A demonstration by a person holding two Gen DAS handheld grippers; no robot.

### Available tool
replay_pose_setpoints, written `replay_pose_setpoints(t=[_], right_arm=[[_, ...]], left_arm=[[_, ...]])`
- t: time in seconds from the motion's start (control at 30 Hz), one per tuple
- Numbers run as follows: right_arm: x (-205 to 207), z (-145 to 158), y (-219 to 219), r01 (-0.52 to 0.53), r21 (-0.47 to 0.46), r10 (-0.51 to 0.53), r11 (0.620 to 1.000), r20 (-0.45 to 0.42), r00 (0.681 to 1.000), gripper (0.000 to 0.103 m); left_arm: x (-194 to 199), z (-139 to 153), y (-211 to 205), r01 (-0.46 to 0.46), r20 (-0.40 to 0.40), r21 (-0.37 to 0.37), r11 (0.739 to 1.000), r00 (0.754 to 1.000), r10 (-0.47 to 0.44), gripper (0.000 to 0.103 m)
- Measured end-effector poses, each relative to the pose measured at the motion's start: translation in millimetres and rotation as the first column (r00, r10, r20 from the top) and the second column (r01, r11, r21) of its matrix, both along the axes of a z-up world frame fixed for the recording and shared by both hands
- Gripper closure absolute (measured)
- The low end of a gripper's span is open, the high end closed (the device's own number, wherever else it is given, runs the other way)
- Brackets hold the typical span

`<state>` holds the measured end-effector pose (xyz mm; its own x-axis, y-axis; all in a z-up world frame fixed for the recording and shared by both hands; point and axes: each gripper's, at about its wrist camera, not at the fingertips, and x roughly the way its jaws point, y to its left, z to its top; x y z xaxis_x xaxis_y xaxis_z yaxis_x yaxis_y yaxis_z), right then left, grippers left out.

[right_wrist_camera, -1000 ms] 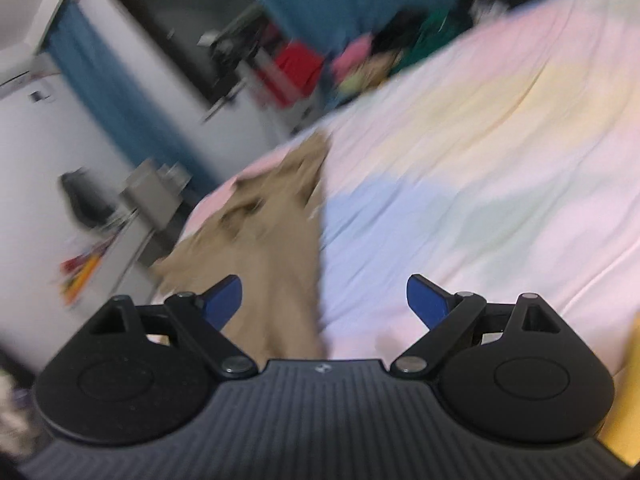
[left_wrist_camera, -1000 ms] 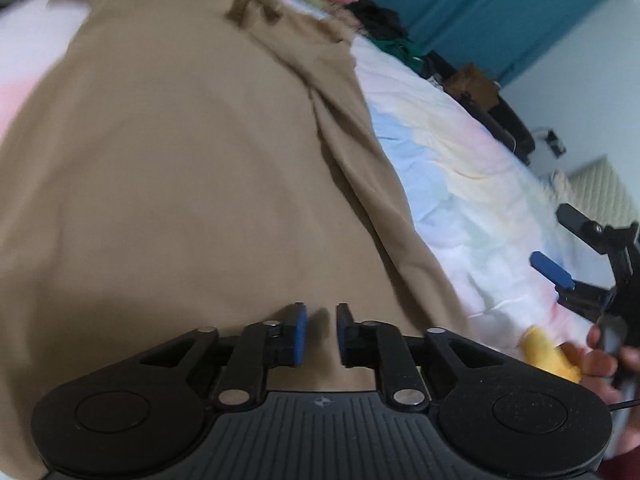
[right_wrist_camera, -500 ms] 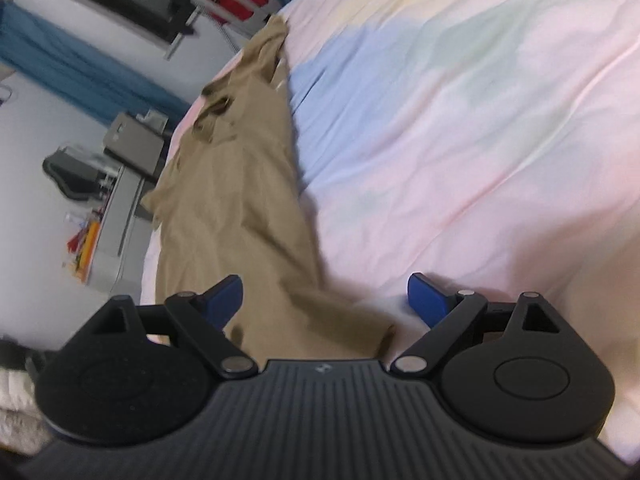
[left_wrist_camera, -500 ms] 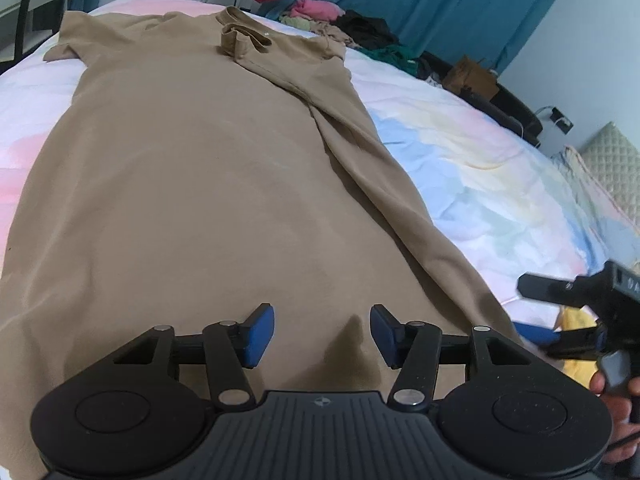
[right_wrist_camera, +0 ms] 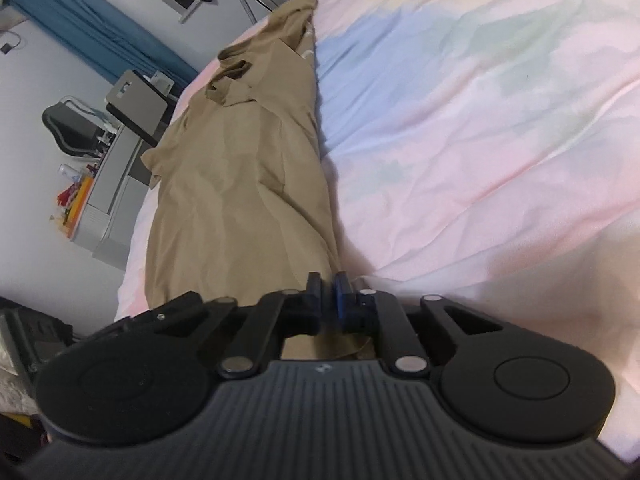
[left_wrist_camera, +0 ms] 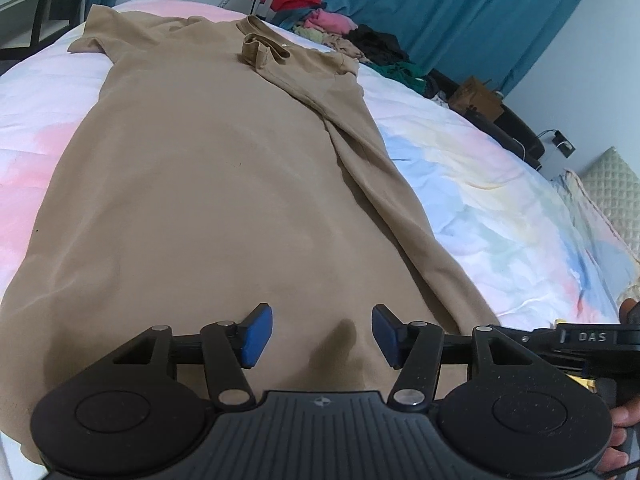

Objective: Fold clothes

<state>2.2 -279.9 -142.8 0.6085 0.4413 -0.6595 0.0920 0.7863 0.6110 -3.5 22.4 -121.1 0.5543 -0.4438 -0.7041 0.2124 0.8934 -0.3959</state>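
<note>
While a tan dress [left_wrist_camera: 208,184] lies spread nearly full length on a bed [left_wrist_camera: 500,208] with pastel sheets, the fold looks to be only at its start. One long side of the garment is already turned in along its right edge, leaving a narrow doubled strip from shoulder to hem; the collar sits bunched near the far end, and the left sleeve lies flat and unfolded. The right hand-held gripper [right_wrist_camera: 327,294] is closed on the near right corner of the hem, its pads pinching the cloth at the edge where dress meets sheet. The left hand-held gripper [left_wrist_camera: 318,338] hovers over the middle of the hem with its jaws apart and nothing between them, the fabric lying below. Left to do, by the look of it: turning in the other side and sleeve, then doubling the length. A heap of other clothes [left_wrist_camera: 352,40] waits beyond the bed's far end.
</note>
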Motion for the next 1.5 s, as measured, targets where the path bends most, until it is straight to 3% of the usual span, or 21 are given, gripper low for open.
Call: replay_pose_setpoints(t=[0.37,0.6,0.73,0.9,1.07,1.27,1.33,1.4,1.47,1.5], right_arm=[[-38.7,50.5,3.3,0.066,-0.239,-0.018,0.969,0.196,0.98,0.099],[-48.6,67.5,49.7,-0.039,-0.414,0.168,0.909,0.28,0.945,0.098],[-45.4,61.8,85.6,-0.155,-0.482,0.302,0.862,0.243,0.922,0.098],[-28.4,39.5,117.0,-0.264,-0.504,0.386,0.822,0.152,0.91,0.098],[-14.4,22.9,122.4,-0.304,-0.465,0.385,0.831,0.088,0.919,0.096],[-16.6,20.4,123.2,-0.295,-0.427,0.363,0.855,0.086,0.928,0.095],[-18.9,22.7,120.9,-0.289,-0.416,0.354,0.862,0.087,0.931,0.087],[-22.8,27.4,118.6,-0.279,-0.406,0.345,0.871,0.098,0.934,0.036],[-28.2,36.8,113.6,-0.254,-0.377,0.327,0.89,0.141,0.934,0.019],[-30.2,43.2,109.6,-0.244,-0.359,0.319,0.901,0.164,0.934,0.02]], left_arm=[[0.6,-4.3,-2.5,-0.004,-0.019,0.068,0.998,1.0,0.005,0.045],[-0.1,-5.4,-6.4,0.004,-0.018,0.116,0.993,1.0,-0.002,0.045],[0.1,-1.2,-0.5,-0.023,-0.003,0.079,0.997,1.0,0.024,0.045],[0.8,3.2,6.5,-0.068,0.009,0.038,0.997,0.998,0.067,0.044],[1.8,3.6,11.9,-0.091,0.007,0.024,0.996,0.996,0.091,0.044],[3.6,3.3,15.2,-0.101,0.003,0.016,0.995,0.995,0.101,0.044],[4.0,3.5,16.1,-0.101,0.003,0.015,0.995,0.995,0.101,0.043],[4.2,4.7,14.8,-0.101,0.012,0.022,0.995,0.995,0.101,0.042],[3.4,6.1,13.5,-0.097,0.025,0.032,0.995,0.995,0.096,0.04],[2.9,7.0,12.6,-0.094,0.032,0.037,0.995,0.995,0.093,0.04]])
